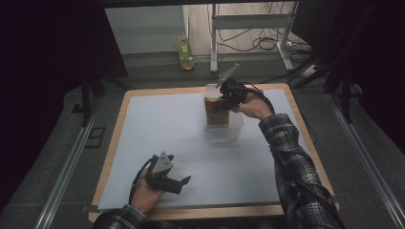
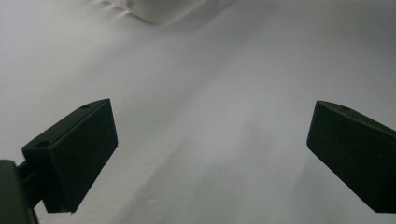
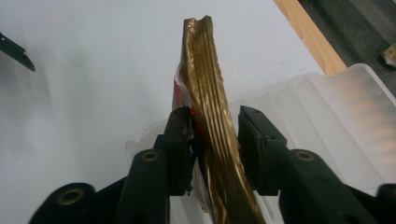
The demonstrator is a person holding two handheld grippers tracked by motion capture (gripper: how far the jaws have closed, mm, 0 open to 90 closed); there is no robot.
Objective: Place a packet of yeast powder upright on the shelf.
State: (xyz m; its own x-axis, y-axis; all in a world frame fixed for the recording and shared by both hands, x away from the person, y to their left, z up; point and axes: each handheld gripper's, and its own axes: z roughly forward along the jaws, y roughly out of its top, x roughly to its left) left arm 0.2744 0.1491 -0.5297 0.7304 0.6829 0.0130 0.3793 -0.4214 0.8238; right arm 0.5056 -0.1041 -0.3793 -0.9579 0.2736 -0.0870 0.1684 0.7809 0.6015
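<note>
White table sheet (image 1: 157, 138); upright crinkled gold-edged snack bag (image 3: 210, 107) between right tongs (image 3: 215, 140).

White mat (image 1: 157, 138) covers a wooden table (image 1: 125, 107). Beyond the far edge, on the floor: a bottle (image 1: 184, 51) of yellowish liquid, standing upright beside a white frame leg (image 1: 213, 45). Loose cables (image 1: 255, 44) lie between the frame legs. Metal rails (image 1: 64, 171) flank the table.

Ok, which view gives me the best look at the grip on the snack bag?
The right gripper view: the right tongs pinch the gold crimped edge of the snack bag over the clear tub. The high view shows the bag small, upright in the tub. The left gripper view shows a tub corner.
</note>
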